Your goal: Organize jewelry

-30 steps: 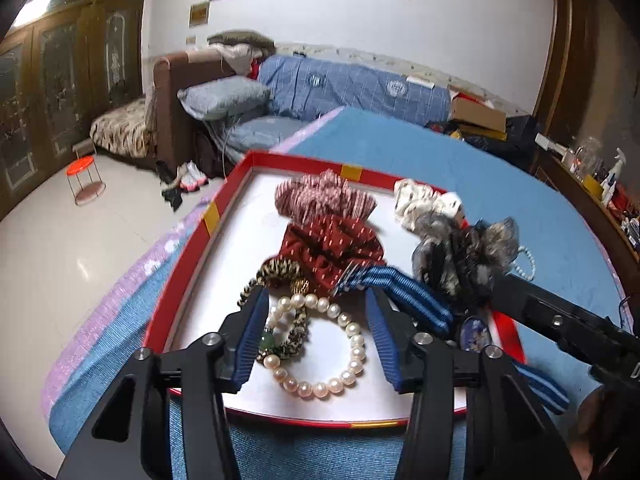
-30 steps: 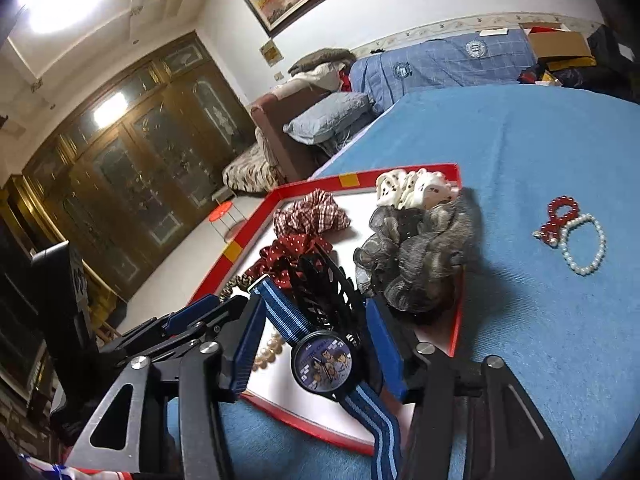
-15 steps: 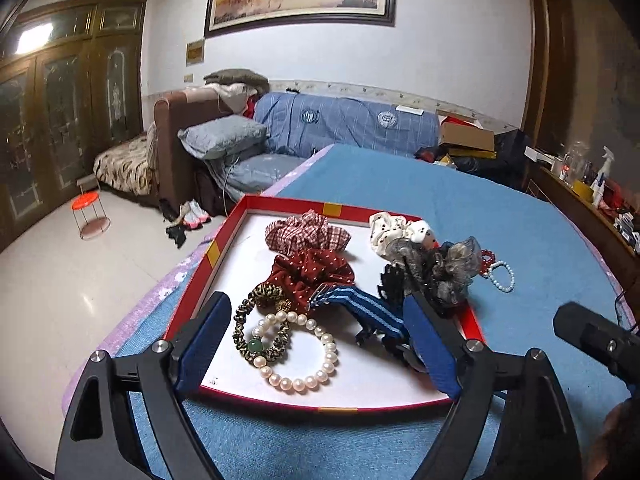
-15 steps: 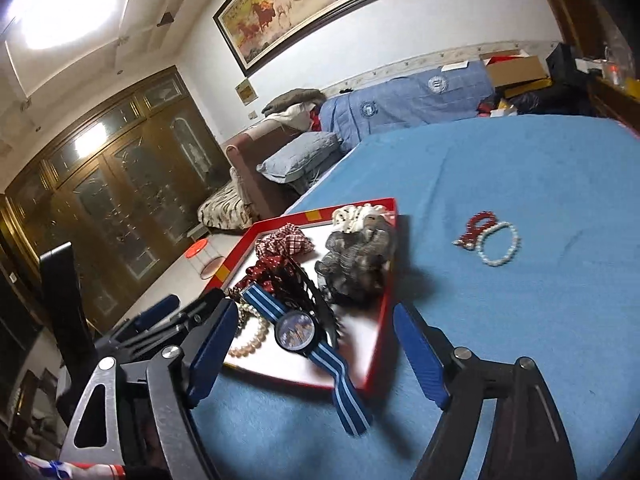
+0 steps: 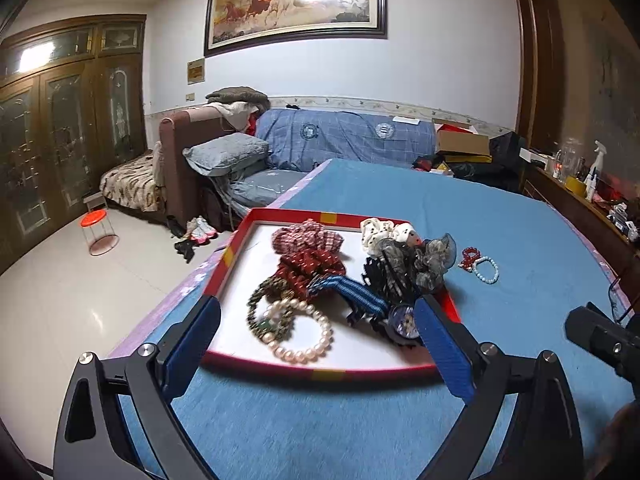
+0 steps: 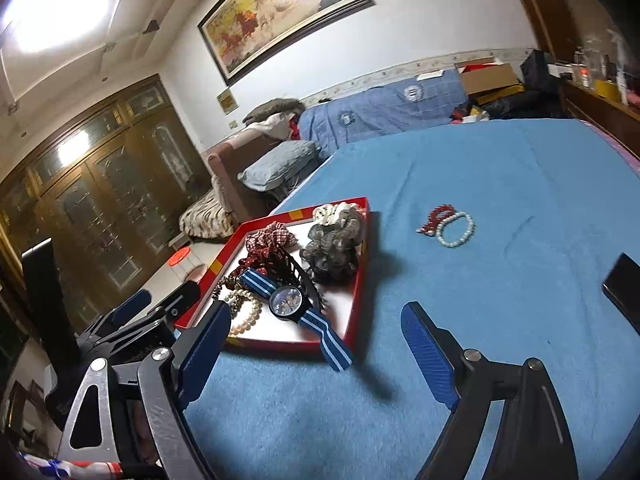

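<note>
A red-rimmed white tray (image 5: 236, 252) (image 6: 362, 280) lies on the blue table. It holds a pearl bracelet (image 5: 308, 350) (image 6: 244, 318), a beaded bracelet (image 5: 260, 312), red scrunchies (image 5: 312, 264) (image 6: 268, 238), a grey scrunchie (image 5: 434, 258) (image 6: 332, 246), a black hair claw (image 5: 388, 280) and a watch with a blue striped strap (image 5: 402, 320) (image 6: 290, 300), whose strap end hangs over the rim. A white bead bracelet (image 5: 486, 270) (image 6: 454, 228) and a red one (image 5: 468, 256) (image 6: 434, 218) lie on the cloth to the right. My left gripper (image 5: 316, 352) and right gripper (image 6: 316, 350) are open, empty, held back above the table's near side.
The blue cloth (image 6: 500, 168) covers the table, with a purple edge on the left (image 5: 176, 300). A dark phone (image 6: 624, 280) lies at the right. A sofa (image 5: 344, 140), cabinets and a red stool (image 5: 98, 224) stand beyond the table.
Both grippers opened wide and pulled back and up from the tray. The watch and the pearl bracelet stayed in the tray.
</note>
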